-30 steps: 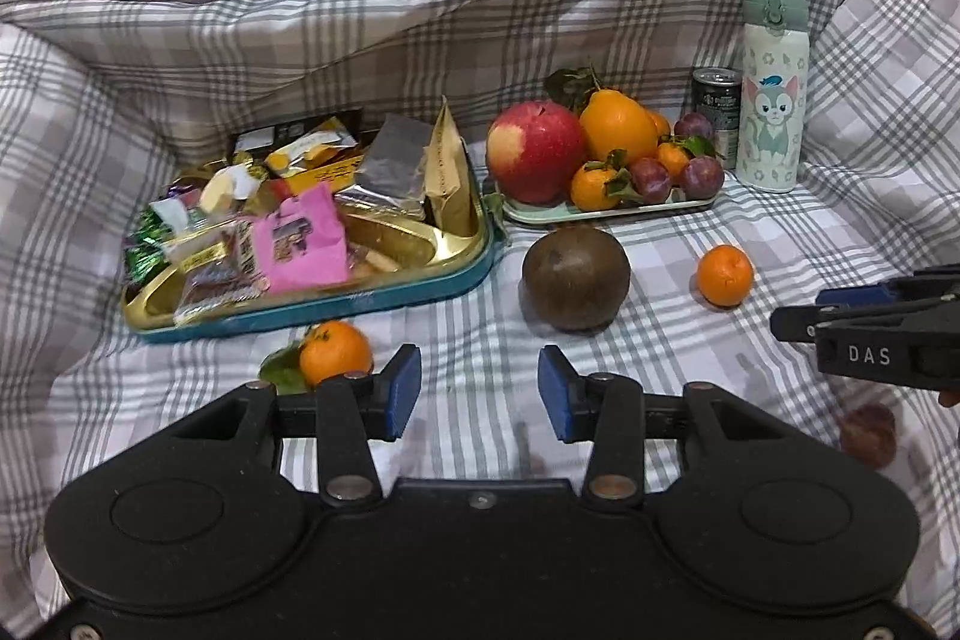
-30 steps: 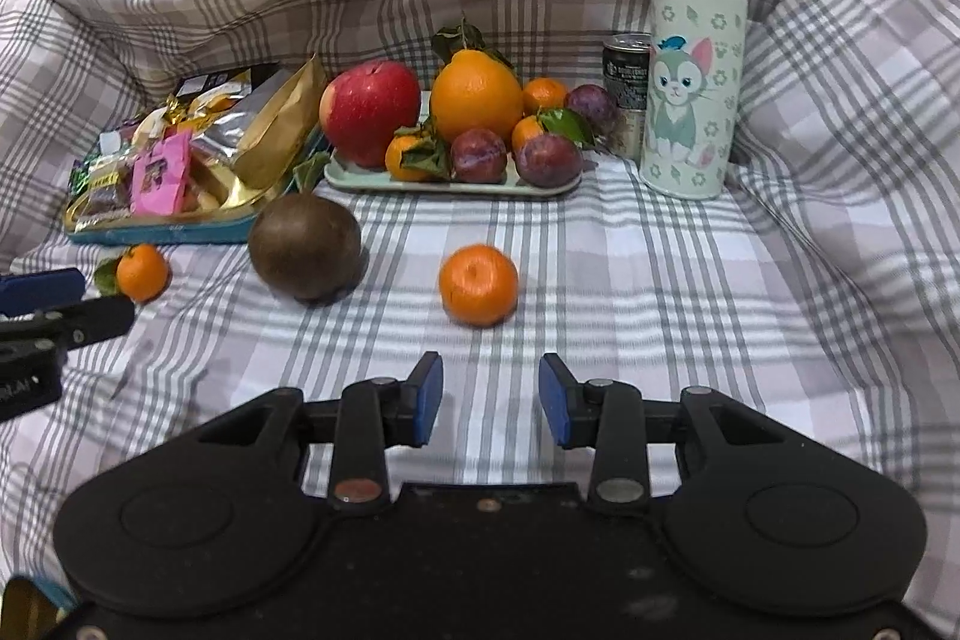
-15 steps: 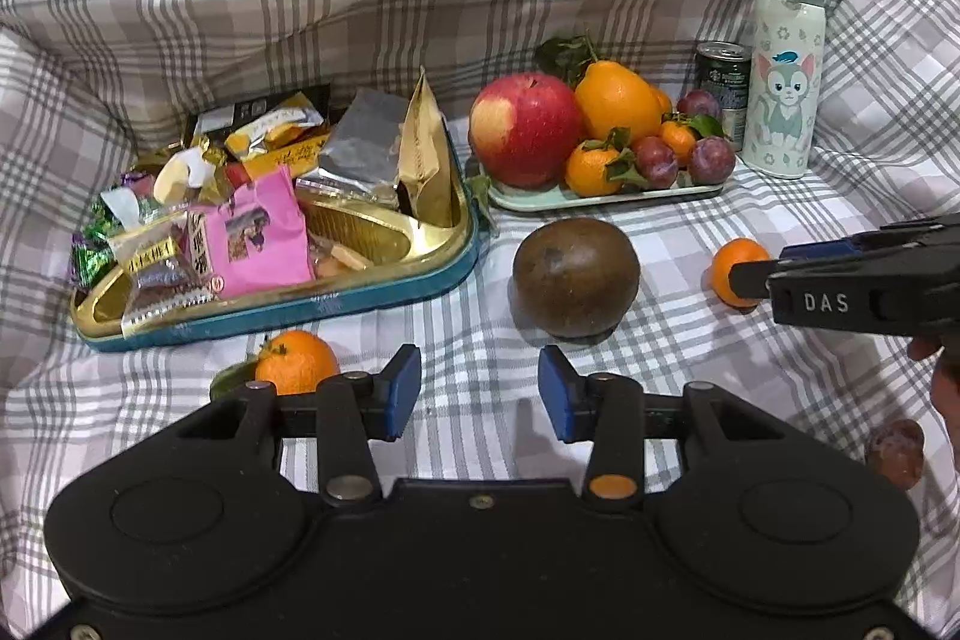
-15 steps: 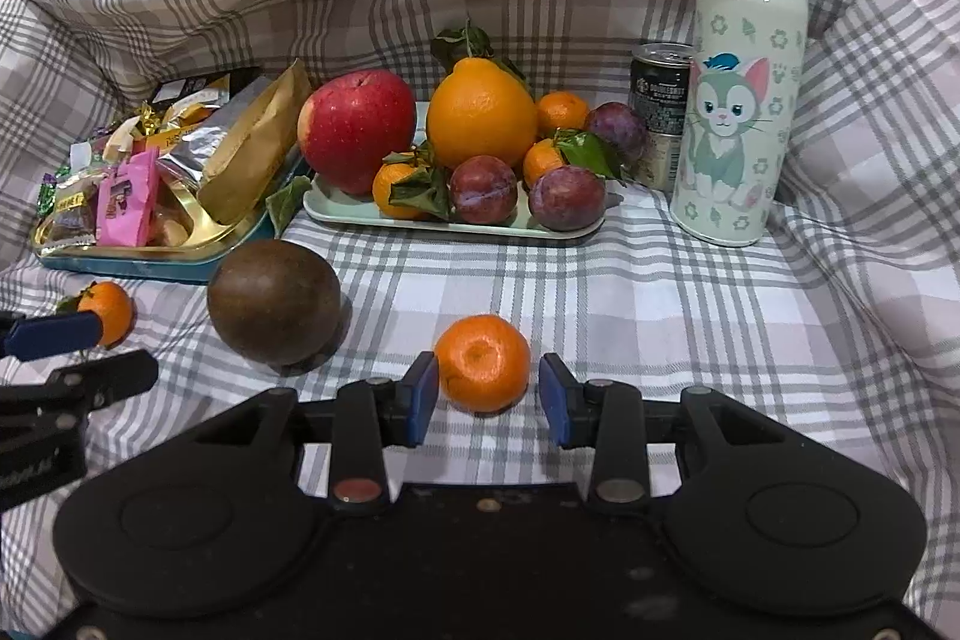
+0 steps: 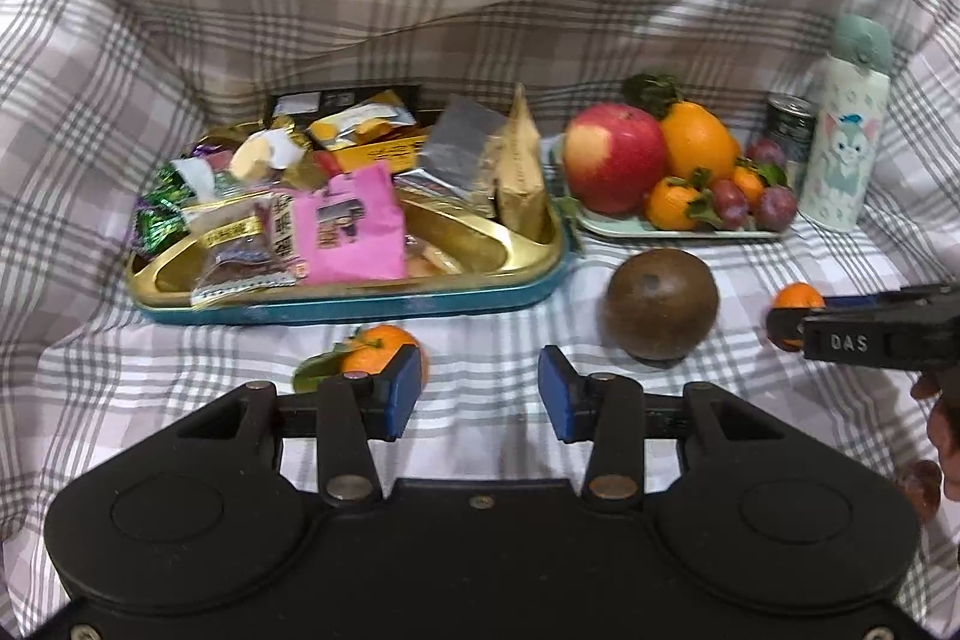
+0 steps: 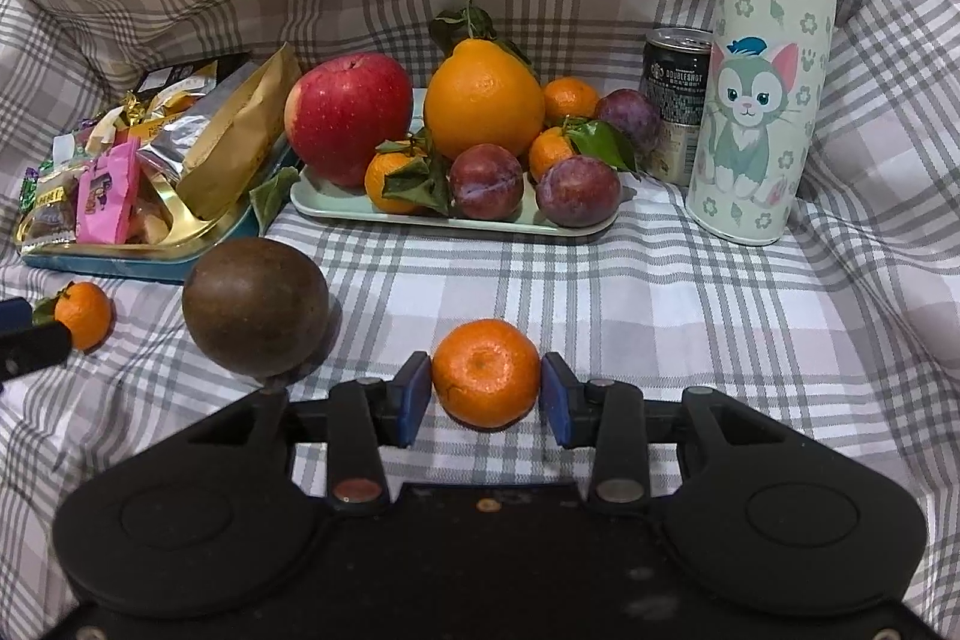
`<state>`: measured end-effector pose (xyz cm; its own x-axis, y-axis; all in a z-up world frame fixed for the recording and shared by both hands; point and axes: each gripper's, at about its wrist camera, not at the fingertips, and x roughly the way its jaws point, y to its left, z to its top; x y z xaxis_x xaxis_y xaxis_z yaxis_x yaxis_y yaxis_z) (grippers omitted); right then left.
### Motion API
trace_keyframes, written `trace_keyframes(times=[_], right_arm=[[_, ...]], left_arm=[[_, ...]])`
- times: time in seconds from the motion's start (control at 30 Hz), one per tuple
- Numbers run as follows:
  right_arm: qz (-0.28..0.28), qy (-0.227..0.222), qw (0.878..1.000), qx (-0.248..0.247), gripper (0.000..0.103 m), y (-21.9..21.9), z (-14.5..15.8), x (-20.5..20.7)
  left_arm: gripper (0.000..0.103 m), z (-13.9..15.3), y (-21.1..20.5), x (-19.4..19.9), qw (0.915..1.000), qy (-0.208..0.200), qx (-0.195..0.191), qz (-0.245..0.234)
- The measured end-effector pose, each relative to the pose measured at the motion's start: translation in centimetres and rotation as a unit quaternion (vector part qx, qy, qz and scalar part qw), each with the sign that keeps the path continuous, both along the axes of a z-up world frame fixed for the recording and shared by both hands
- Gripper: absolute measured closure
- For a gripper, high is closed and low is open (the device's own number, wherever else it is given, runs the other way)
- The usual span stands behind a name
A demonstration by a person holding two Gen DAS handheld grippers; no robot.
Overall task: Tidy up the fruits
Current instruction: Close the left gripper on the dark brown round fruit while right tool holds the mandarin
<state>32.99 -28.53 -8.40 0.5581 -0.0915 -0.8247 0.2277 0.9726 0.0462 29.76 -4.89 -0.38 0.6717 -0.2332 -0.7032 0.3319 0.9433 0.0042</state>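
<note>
My right gripper (image 6: 485, 395) is open with a small mandarin (image 6: 485, 370) on the cloth between its blue pads, small gaps at both sides. That mandarin also shows in the left wrist view (image 5: 795, 297), partly behind the right gripper (image 5: 780, 322). My left gripper (image 5: 479, 394) is open and empty; a leafy mandarin (image 5: 375, 347) lies just beyond its left finger. A round brown fruit (image 6: 255, 307) lies left of the right gripper. A pale green fruit tray (image 6: 420, 218) holds an apple (image 6: 348, 115), a big orange, mandarins and plums.
A gold and teal tin (image 5: 360, 301) of snack packets sits at the left. A cat-print bottle (image 6: 762, 64) and a dark can (image 6: 678, 100) stand right of the fruit tray. A plum (image 5: 921, 481) lies at the right edge. Checked cloth rises behind and at the sides.
My right gripper has moved forward until the mandarin sits between its pads. My left gripper has moved forward and left toward the leafy mandarin. Both stay open.
</note>
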Motion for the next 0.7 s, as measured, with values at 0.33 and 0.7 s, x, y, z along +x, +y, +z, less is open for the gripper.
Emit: trace_keyframes(times=[0.33,0.7], right_arm=[[0.012,0.003,1.0,-0.004,0.062,0.1,-0.7,0.1],[0.003,-0.022,1.0,0.015,0.062,-0.6,0.6,-2.1]], left_arm=[[0.052,1.1,-2.5,1.6,0.9996,-0.005,-0.01,-0.024],[0.052,0.3,-7.2,5.3,0.9988,0.03,-0.025,-0.031]])
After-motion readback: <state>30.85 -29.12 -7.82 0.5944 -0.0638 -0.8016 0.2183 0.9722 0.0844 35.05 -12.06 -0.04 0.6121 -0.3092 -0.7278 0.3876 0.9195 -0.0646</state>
